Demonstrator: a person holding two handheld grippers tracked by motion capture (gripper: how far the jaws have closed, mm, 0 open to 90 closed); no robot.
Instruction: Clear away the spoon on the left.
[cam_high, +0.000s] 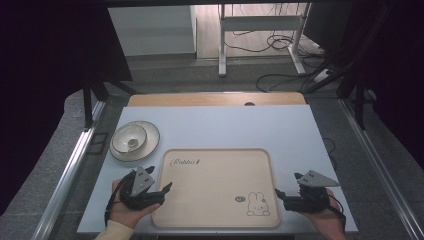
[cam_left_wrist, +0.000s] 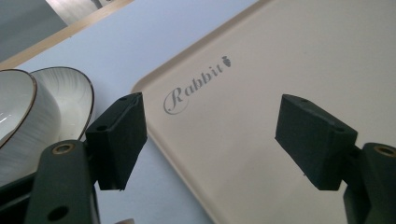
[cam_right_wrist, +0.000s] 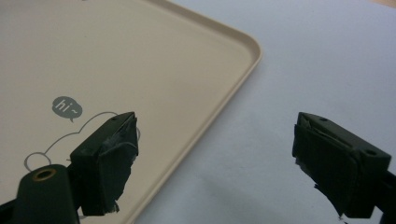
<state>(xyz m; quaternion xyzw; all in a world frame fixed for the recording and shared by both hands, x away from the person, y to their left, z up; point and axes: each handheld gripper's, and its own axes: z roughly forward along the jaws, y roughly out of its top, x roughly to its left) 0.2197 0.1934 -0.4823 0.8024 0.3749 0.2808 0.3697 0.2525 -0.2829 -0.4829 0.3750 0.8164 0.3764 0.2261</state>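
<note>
High view: your left tool (cam_high: 167, 188) and right tool (cam_high: 278, 194), both with jaws spread and holding nothing, flank the beige tray (cam_high: 215, 220) lying flat on the worktop (cam_high: 240, 125), so you appear to be at the approach step, and the next move likely calls for closing each tool over its near rim.

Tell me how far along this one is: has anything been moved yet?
Apparently nothing done: the tray is bare, and the bowl sits on its plate beside it. In hand: left tool and right tool, both open, flank the tray's edges. Any gripping and moving remains.
</note>
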